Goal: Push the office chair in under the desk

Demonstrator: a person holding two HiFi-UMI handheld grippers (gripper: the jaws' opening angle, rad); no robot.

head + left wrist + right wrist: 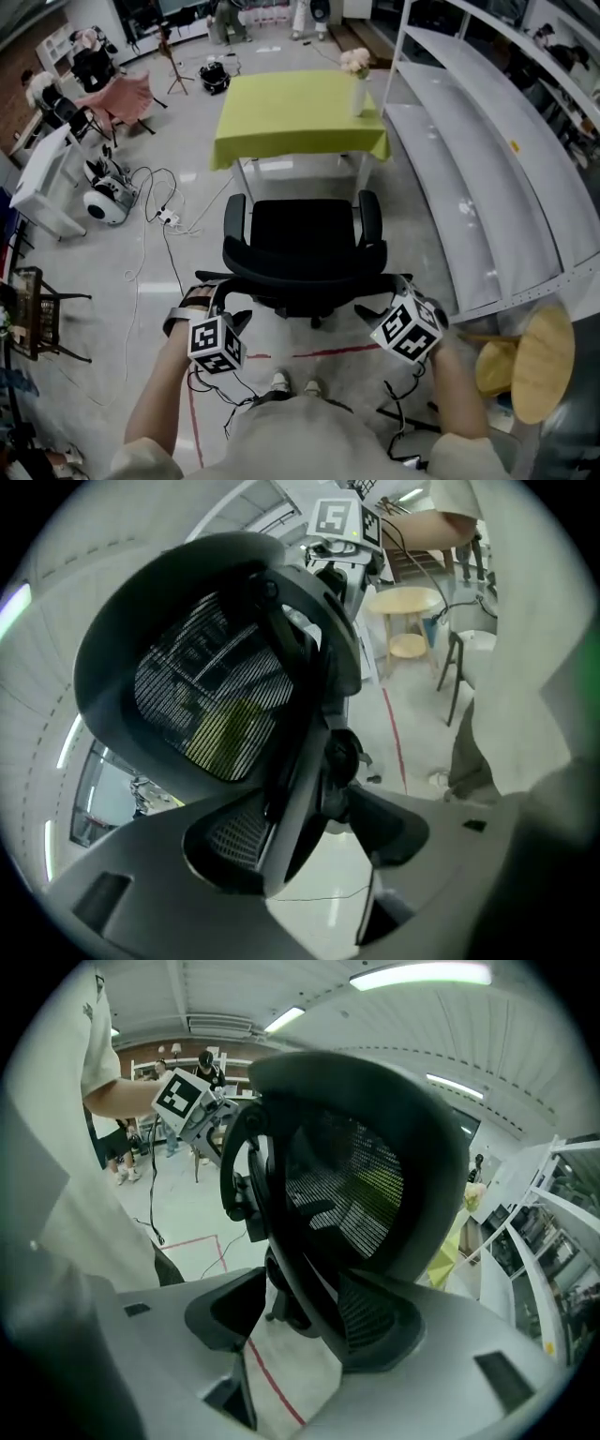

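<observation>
Head view: chair [305, 230] before desk [300, 112], shelving [469, 187] alongside; left gripper [225, 305], right gripper [382, 302] fingers wide, seemingly astride backrest [305, 272].

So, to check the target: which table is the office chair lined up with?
The table with the yellow-green cloth, straight ahead of the office chair, with a flower vase on one corner. The white table stands far off at the left edge.

Lab w/ floor cables [150, 199], tripod [174, 67], shelving [487, 169].
</observation>
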